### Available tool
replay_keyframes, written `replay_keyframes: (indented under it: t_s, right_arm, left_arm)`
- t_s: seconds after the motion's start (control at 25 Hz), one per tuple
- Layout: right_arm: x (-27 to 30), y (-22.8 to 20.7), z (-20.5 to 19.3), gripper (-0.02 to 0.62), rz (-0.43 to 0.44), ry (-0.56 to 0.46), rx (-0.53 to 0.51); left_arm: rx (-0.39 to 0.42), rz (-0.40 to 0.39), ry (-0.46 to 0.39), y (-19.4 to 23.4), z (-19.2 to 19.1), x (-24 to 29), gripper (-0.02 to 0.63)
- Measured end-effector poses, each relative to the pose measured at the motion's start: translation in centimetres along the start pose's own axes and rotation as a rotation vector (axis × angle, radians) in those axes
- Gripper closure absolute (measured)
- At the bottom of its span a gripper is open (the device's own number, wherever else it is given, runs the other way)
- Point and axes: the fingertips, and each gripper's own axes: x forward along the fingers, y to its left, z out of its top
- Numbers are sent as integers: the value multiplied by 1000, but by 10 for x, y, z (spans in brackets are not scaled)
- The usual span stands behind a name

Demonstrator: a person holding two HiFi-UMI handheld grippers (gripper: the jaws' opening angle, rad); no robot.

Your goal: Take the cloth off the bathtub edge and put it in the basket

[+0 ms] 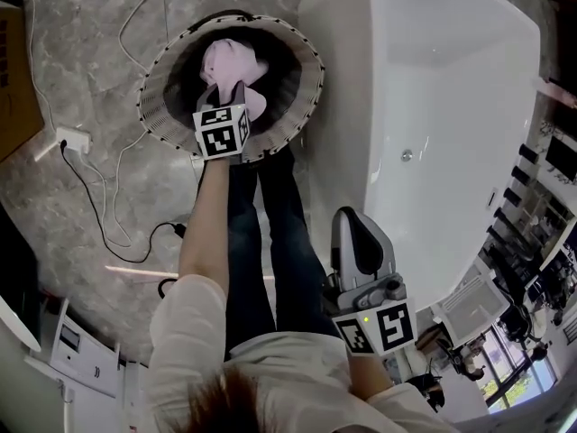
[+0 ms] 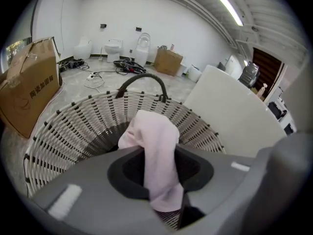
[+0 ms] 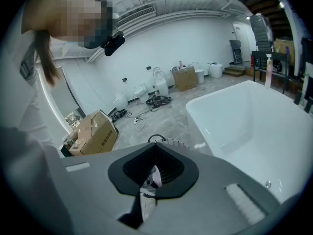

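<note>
Cloth (image 2: pixel 157 151): pale pink, plain.
Basket (image 2: pixel 73 131): white weave with rows of short black dashes; black handle; inside dark, perhaps black.
Bathtub (image 1: pixel 451 106): plain white.
Floor (image 1: pixel 90 88): grey marble pattern with pale veins.
Box (image 2: pixel 29 82): brown cardboard with dark print.

On grey marbled floor (image 1: pixel 90 197): white power strip (image 1: pixel 72 140) toward the left side, black cable (image 1: pixel 126 255) looping away from it, thin white cable (image 1: pixel 121 32) trailing toward the top. Brown cardboard box (image 2: pixel 29 84) standing at the floor's left edge; second cardboard box (image 2: pixel 168 61) by the back wall, just right of white toilets (image 2: pixel 113 48). Tangle of cables (image 2: pixel 128 66) on the floor before them. Long ceiling light (image 2: pixel 229 8) lit overhead
</note>
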Motion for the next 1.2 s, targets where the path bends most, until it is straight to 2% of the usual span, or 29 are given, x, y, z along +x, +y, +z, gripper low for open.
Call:
replay_keyframes:
  t_s: [0.48,0.72,0.92,1.08,1.2]
  right_arm:
    - [0,-2,-11,595,-6,4,18]
    - [-1,-8,-10,596,-26,0,17]
    - [1,-3,-16,595,-13,16,22]
    - [3,0,-20,595,-4,26,20]
    - [2,0,-19,595,-7,25,21]
  left_arm:
    - [-41,26,58,15,-15,25,443]
    - [-23,22,97,16,-24,30,443]
    - [-42,32,136,19,-32,37,443]
    - [-66,48,133,25,-32,37,443]
    - [-78,19,134,24,-35,35,433]
